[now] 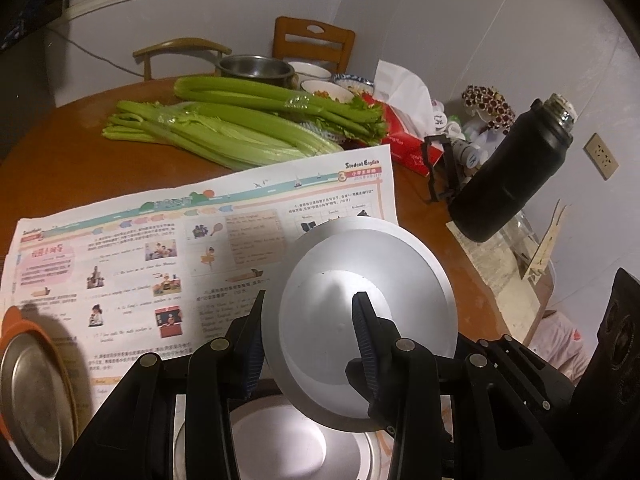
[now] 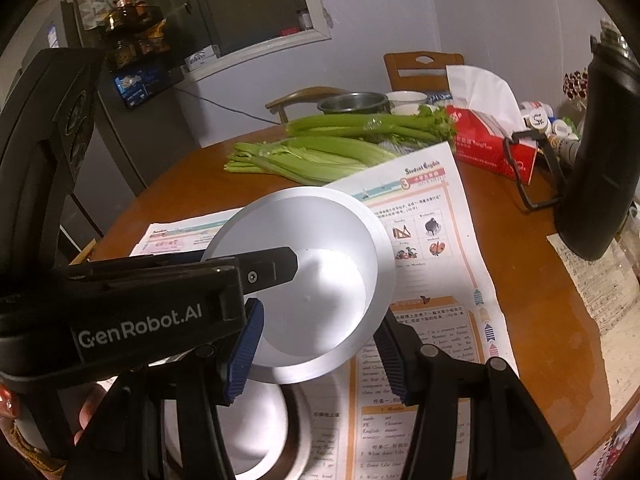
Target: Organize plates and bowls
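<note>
Silver bowl (image 1: 360,320), plain matte metal w/ a flat base and a wide flared rim, is held up off the table (image 1: 60,148), tilted so its inside faces the cams. No marks or food on it; a small dot shows near centre of the base. Light falls bright on the base, greyer toward the rim.

Left gripper (image 1: 308,344) is pinching the bowl: one blue ribbed pad inside on the base, the other outside against the wall. In the right wrist view the left gripper (image 2: 276,276) comes in from the left side, its black finger lying across the bowl (image 2: 320,296) interior. Right gripper (image 2: 316,356) sits at the bowl's lower edge w/ blue pads either side of the rim; looks clamped on it, though contact on the far pad is partly hidden.

Directly below the bowl, a second pale bowl or plate (image 1: 288,436) sits on the newspaper (image 1: 160,240), mostly hidden by the gripper bodies. A steel plate w/ orange rim (image 1: 32,392) lies at the left edge of the paper.

Further back: celery (image 1: 224,128), a steel pot (image 1: 256,66), a red tissue box (image 2: 492,140), a black flask (image 1: 508,176).
</note>
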A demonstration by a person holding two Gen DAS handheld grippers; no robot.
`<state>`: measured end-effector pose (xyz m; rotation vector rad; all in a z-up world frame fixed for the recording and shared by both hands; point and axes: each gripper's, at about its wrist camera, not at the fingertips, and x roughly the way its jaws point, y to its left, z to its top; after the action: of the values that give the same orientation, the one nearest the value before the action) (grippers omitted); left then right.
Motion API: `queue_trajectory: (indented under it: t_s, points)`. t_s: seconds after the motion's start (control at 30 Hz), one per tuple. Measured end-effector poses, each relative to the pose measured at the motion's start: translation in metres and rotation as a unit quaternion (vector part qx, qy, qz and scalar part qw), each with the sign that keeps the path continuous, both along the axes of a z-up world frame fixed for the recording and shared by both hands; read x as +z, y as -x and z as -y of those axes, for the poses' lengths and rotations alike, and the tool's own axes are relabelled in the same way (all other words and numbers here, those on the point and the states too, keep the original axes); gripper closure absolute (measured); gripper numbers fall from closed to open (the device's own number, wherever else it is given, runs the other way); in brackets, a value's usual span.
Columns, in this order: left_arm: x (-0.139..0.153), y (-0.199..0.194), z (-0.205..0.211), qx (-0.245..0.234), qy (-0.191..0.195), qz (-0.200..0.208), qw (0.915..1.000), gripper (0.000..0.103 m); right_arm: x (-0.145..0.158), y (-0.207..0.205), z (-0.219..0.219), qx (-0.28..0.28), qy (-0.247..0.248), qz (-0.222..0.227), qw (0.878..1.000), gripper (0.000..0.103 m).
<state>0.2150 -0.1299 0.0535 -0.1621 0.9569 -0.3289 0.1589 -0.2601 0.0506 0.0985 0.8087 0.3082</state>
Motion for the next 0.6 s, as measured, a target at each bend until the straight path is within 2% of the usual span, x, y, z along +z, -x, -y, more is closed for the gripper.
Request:
queue_trajectory:
  t_s: [0.6]
  points:
    - [0.029, 0.051, -0.031, 0.011, 0.004, 0.037, 0.9992, 0.062, 0.033, 0.045, -0.030, 0.019, 0.013, 0.039, 0.999, 0.048]
